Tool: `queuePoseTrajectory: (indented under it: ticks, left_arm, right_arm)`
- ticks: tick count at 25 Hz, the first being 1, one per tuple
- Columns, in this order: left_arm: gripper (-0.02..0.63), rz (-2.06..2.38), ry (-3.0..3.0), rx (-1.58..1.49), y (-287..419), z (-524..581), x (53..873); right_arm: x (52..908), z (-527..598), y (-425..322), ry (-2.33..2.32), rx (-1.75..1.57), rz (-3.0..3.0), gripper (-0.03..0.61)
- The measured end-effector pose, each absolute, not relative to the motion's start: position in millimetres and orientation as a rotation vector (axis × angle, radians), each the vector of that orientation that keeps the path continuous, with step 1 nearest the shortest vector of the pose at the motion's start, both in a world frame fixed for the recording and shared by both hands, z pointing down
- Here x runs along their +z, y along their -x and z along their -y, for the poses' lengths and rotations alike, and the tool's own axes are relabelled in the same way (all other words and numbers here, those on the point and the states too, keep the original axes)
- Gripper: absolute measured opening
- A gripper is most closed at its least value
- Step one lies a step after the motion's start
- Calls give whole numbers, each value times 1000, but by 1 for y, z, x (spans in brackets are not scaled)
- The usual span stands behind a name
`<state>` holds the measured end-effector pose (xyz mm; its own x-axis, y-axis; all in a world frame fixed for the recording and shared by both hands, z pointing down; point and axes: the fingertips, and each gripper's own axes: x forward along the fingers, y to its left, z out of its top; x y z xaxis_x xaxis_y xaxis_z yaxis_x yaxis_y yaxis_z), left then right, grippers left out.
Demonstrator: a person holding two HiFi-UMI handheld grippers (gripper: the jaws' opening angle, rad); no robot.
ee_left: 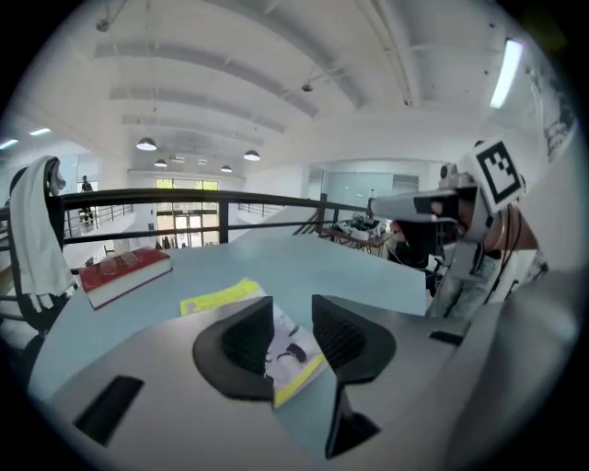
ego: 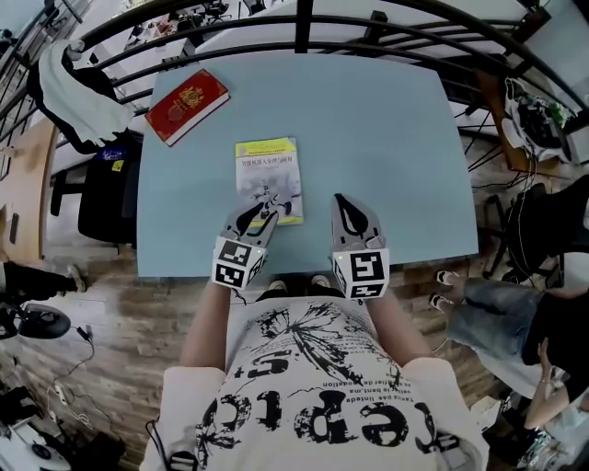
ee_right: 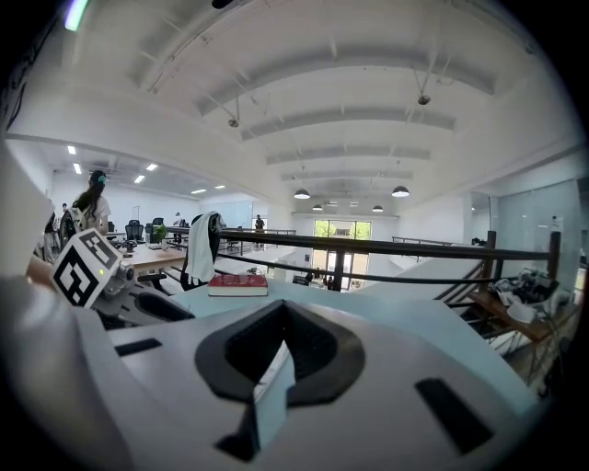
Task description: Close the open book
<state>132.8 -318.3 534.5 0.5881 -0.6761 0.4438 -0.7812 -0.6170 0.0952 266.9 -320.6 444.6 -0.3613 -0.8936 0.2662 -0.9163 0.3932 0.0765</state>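
Observation:
A thin book [ego: 268, 177] with a yellow band across its white cover lies shut and flat in the middle of the pale blue table [ego: 386, 129]. My left gripper [ego: 258, 219] hovers over the book's near edge, its jaws open with nothing held. In the left gripper view the book [ee_left: 221, 296] shows through the gap of that gripper [ee_left: 293, 313]. To the right of the book my right gripper [ego: 345, 204] hangs over bare table, its jaws shut and empty [ee_right: 283, 305].
A thick red book [ego: 187, 104] lies at the table's far left corner, also in both gripper views [ee_left: 124, 273] [ee_right: 237, 283]. A black railing [ego: 304, 28] runs behind the table. A white cloth [ego: 78, 92] hangs at left; a person [ego: 497, 304] sits at right.

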Motion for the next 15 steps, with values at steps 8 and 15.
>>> queuePoseTrajectory:
  ticks: [8,15]
  left_arm:
    - [31,1509,-2628,225,-84,318,428]
    - [23,1653,-2692,49,-49,290,361]
  right_arm:
    - [422,306,-236,-1548,80,2485,11]
    - [391,288,-213,-1568,-29,2601,11]
